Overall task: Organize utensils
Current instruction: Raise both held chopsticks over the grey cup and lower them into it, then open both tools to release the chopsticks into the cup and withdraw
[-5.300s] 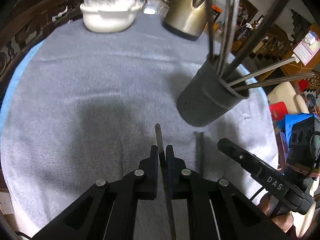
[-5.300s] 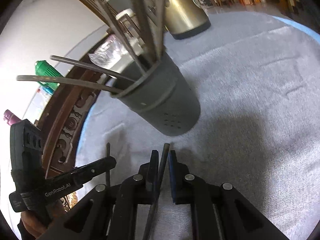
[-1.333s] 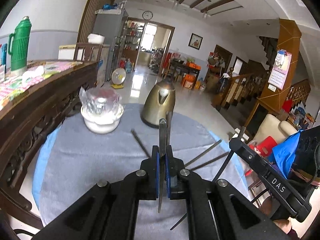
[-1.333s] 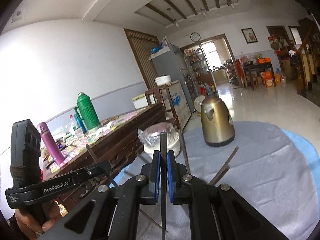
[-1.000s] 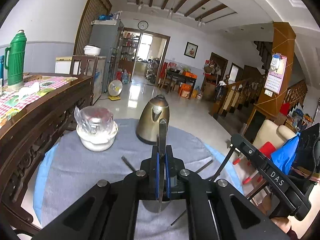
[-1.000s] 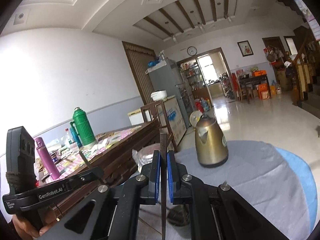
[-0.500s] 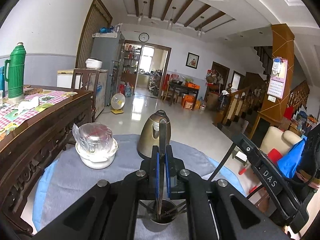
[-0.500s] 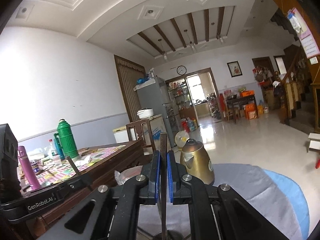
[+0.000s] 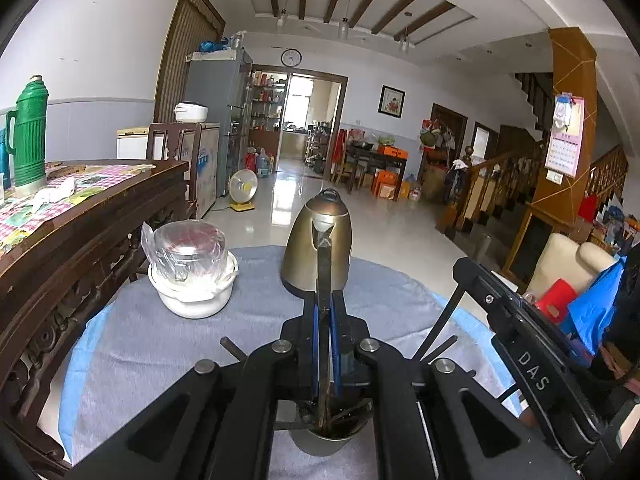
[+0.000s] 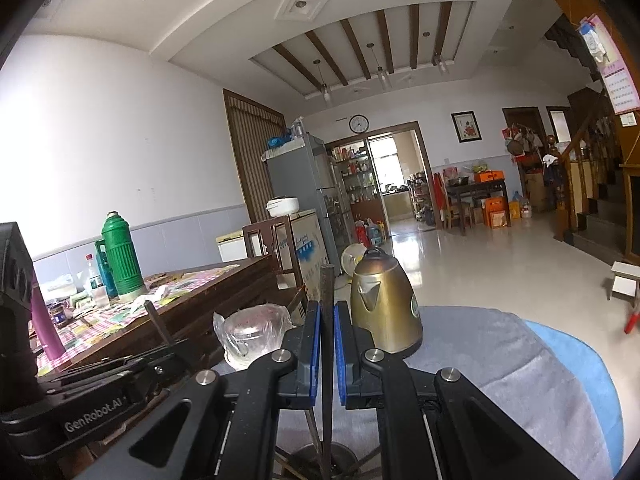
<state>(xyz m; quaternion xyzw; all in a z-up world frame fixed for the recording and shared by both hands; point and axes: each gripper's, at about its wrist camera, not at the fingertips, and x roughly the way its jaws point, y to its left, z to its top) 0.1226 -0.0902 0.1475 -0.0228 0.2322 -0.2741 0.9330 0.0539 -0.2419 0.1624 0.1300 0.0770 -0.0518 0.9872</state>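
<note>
Left tool point(image 9: 325, 320): pressed together on a thin dark metal utensil point(image 9: 323, 272) that stands upright between its blue pads point(image 9: 315, 344), lower end reaching into the mouth of the dark grey cylindrical holder point(image 9: 320, 444) directly beneath. Right tool point(image 10: 327, 332): likewise pinching a second thin dark utensil point(image 10: 327, 288) held vertical, with the holder's rim point(image 10: 304, 458) below it. Several utensils already lean inside the holder, their ends splaying out past both tools.

I judge the step in hand to be the drop into the holder. To do it well I would keep each utensil plumb, lower it until its tip is clearly below the rim, and only then spread the pads, one tool at a time, so neither piece strikes the leaning ones and tips out onto the grey cloth of the worktop point(image 9: 160, 344).

Beyond the tools stand a brass-coloured kettle point(image 9: 318, 256) and a white bowl covered in clear film point(image 9: 191, 280), well apart from the drop.
</note>
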